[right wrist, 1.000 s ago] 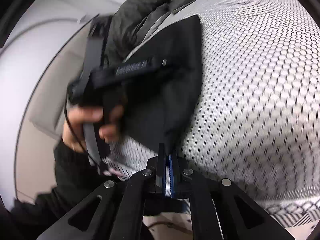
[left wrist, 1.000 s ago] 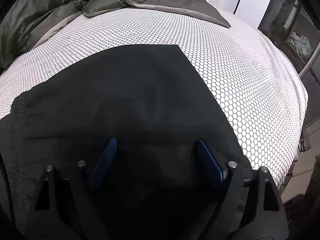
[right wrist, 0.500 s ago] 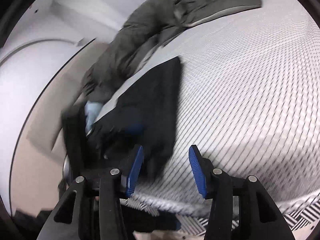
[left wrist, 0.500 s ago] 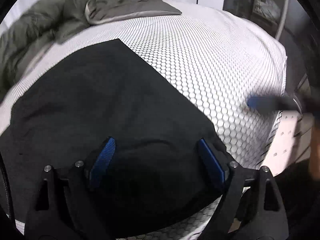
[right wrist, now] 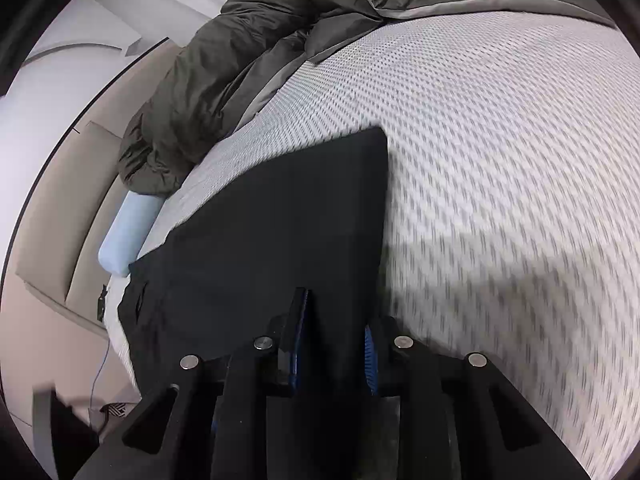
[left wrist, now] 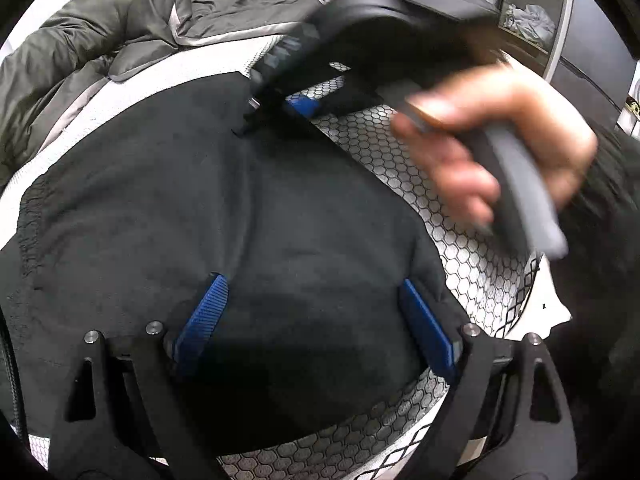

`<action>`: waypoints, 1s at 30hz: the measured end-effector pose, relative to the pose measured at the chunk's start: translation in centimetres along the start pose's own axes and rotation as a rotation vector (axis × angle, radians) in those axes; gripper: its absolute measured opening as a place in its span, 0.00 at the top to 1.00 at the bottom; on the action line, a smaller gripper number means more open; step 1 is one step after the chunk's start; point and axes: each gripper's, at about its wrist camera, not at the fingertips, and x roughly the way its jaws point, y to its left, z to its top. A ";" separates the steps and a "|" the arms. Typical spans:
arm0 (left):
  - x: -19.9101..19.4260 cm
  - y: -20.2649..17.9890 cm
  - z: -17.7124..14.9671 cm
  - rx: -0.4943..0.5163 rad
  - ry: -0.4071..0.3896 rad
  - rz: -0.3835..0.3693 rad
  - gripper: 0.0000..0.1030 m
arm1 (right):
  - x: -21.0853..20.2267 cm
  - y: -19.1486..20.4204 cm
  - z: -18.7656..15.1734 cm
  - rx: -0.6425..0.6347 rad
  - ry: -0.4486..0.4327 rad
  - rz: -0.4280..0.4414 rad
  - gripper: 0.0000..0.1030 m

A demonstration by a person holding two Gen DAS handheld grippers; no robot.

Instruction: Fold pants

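Note:
Black pants [left wrist: 200,200] lie folded flat on the bed's hexagon-patterned sheet [left wrist: 460,240]. My left gripper [left wrist: 316,320] hovers open just over their near end, blue pads spread wide with nothing pinched. A hand [left wrist: 480,140] holds my right gripper [left wrist: 280,108], blurred, with its tip at the pants' far right edge. In the right wrist view the pants [right wrist: 280,220] stretch away towards the bed's left side. The right gripper [right wrist: 334,340] sits low over them, its jaws closing to a narrow gap. Black cloth shows in that gap, but the pads do not visibly press it.
A grey-green duvet [left wrist: 100,40] is bunched along the head of the bed, also in the right wrist view as the duvet [right wrist: 240,60]. A pale blue bolster [right wrist: 128,232] lies at the bed's left edge. The bed's edge [left wrist: 540,300] drops off at lower right. Shelves [left wrist: 528,12] stand beyond.
The right gripper let go of the pants corner, opened, swung across the bed to the pants' far edge and narrowed its jaws. It and its hand entered the left view. The left gripper shifted sideways.

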 end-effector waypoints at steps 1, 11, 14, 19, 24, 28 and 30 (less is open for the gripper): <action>-0.1 -0.2 -0.2 0.003 -0.001 -0.001 0.16 | 0.4 -0.2 1.2 -0.002 -0.011 -0.005 0.78; -0.5 -0.5 -0.8 0.021 -0.015 -0.024 0.12 | 3.5 -1.5 7.5 -0.049 -0.101 -0.098 0.81; -2.2 -0.3 -1.2 0.002 -0.032 -0.058 0.12 | 1.7 -1.4 7.5 -0.018 -0.108 -0.096 0.75; -6.3 3.5 -1.1 -0.097 -0.110 -0.094 0.12 | -5.0 -1.8 2.9 -0.004 -0.172 -0.077 0.49; -9.1 10.3 -1.7 -0.236 -0.181 0.022 0.11 | -6.1 -1.8 -3.6 0.035 -0.114 0.000 0.46; -10.3 17.2 -2.9 -0.402 -0.208 0.134 0.12 | -3.3 -1.0 -4.9 -0.002 -0.021 0.019 0.54; -11.2 20.5 -4.0 -0.500 -0.225 0.154 0.12 | -2.2 -0.3 -4.2 -0.032 -0.009 0.022 0.79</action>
